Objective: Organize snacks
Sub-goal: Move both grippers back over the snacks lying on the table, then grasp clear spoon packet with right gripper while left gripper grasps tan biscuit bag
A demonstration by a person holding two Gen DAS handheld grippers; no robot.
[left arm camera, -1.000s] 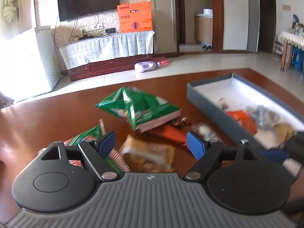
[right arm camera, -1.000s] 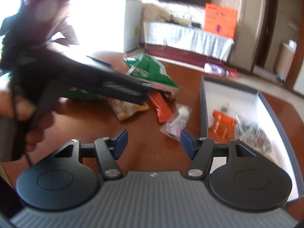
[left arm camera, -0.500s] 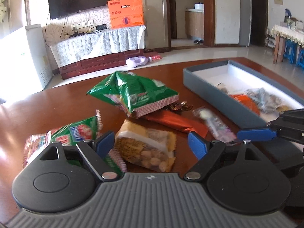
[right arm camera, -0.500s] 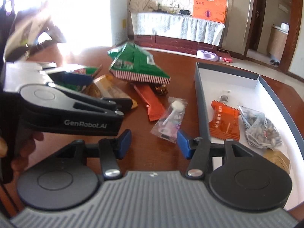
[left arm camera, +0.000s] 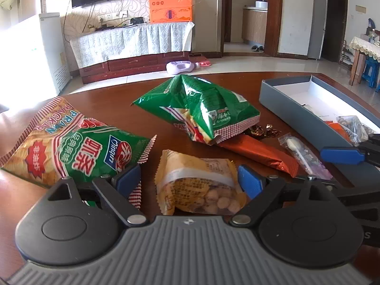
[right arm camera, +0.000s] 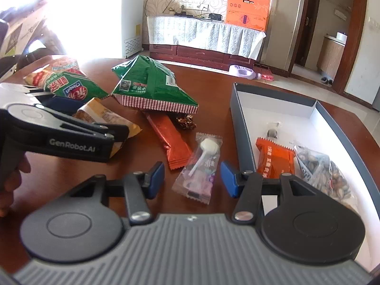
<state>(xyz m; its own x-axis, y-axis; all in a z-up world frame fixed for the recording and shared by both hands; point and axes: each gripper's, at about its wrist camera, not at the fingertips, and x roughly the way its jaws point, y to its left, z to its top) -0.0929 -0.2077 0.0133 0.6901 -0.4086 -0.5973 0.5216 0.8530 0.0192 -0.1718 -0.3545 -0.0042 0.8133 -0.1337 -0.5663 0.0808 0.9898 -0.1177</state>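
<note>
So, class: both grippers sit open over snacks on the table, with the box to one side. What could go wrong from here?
1. The left gripper straddles the yellow nut packet, close to the prawn cracker bag; closing may pinch both.
2. The right gripper brackets the lollipop packet; this thin wrapper may slip, or the stick may snap.
3. The two grippers are near each other; carrying toward the grey box could make them collide.

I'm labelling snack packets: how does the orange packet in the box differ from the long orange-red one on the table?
The orange packet lies inside the grey box and bears white print; the long orange-red packet lies on the wooden table, plain-faced, its far end tucked under the green bag. The boxed one looks shorter and brighter. Both are sealed, lying flat, with crimped ends.
</note>
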